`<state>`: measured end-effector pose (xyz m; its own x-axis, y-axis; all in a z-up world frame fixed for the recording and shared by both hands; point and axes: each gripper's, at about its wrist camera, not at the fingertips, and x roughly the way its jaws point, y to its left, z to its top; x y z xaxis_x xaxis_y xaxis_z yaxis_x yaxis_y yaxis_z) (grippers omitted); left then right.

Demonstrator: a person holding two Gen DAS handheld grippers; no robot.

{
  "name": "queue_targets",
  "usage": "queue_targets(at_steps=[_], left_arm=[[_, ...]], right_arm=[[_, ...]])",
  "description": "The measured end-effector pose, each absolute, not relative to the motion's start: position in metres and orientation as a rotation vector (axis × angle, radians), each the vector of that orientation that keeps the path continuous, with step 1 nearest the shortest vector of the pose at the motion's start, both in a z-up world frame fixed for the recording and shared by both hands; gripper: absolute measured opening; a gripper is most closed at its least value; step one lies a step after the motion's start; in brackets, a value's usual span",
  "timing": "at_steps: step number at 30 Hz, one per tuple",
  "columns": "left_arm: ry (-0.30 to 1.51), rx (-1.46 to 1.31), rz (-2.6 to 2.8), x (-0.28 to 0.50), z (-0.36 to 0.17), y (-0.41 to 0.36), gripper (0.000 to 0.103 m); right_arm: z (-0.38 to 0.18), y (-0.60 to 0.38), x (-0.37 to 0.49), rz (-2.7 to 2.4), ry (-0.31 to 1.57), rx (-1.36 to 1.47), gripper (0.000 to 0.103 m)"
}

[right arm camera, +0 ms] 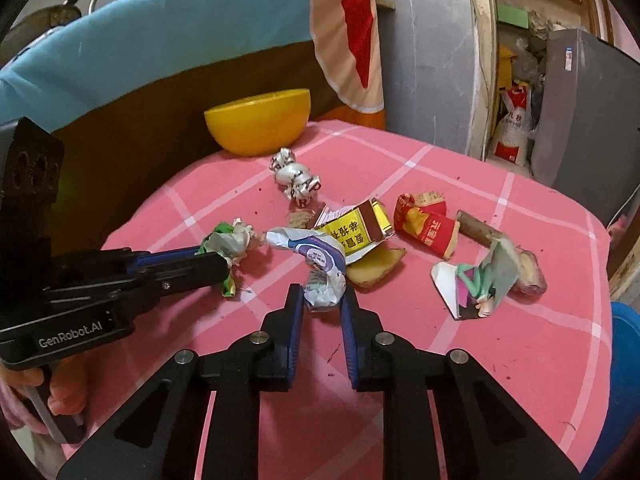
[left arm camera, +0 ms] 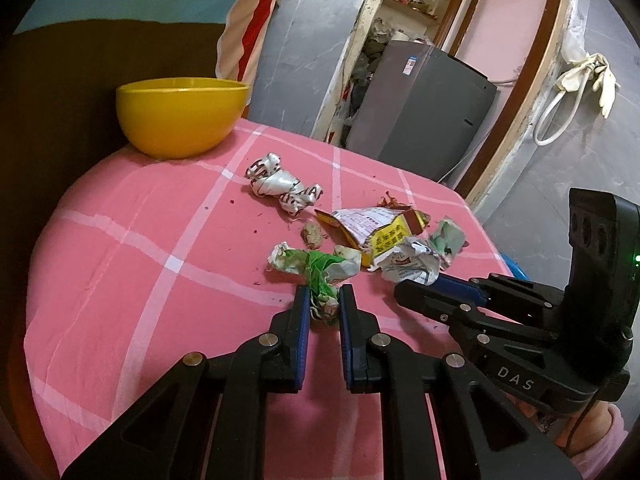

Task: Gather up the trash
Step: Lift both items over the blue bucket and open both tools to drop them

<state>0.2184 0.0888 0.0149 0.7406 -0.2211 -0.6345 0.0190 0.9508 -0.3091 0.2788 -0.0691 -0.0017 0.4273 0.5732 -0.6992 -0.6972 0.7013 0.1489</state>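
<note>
Trash lies scattered on a table under a pink checked cloth (left arm camera: 120, 240). My left gripper (left arm camera: 325, 294) is shut on a crumpled green-and-white wrapper (left arm camera: 320, 272); the right wrist view shows this gripper (right arm camera: 222, 262) coming in from the left, holding the same wrapper (right arm camera: 230, 240). My right gripper (right arm camera: 322, 300) is shut on a crumpled white wrapper with blue-purple print (right arm camera: 320, 264), which lies against the cloth. In the left wrist view, that gripper (left arm camera: 416, 285) sits at the right, its tips at this wrapper (left arm camera: 408, 266). A yellow bowl (left arm camera: 180, 116) (right arm camera: 260, 124) stands at the table's far edge.
More trash lies beyond the grippers: a white-and-red crumpled wrapper (right arm camera: 296, 178), a torn yellow box (right arm camera: 352, 228), a red packet (right arm camera: 424, 224), a brown stick (right arm camera: 476, 228), a printed card (right arm camera: 480, 280) and a food scrap (right arm camera: 376, 268). Something blue (right arm camera: 624, 360) sits beside the table's right edge.
</note>
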Motion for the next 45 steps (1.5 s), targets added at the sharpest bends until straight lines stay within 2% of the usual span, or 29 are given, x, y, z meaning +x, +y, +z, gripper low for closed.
queue_targets(at_steps=[14,28,37,45], left_arm=[[0.504,-0.225,-0.188,0.198,0.054,0.046,0.011],[0.29,-0.125,-0.369,0.221,0.097,-0.065,0.011],[0.298,-0.089,-0.479,0.249,0.099,-0.129,0.011],[0.458,-0.119,-0.532,0.29,0.083,-0.161,0.011]], right_arm=[[0.046,-0.141,0.24,0.664,0.49,-0.073,0.016],[0.1,-0.249,0.223,0.348,0.223,-0.056,0.017],[0.099,-0.308,0.233,0.223,0.243,-0.012,0.017],[0.074,-0.338,0.245,0.161,0.326,0.035,0.017]])
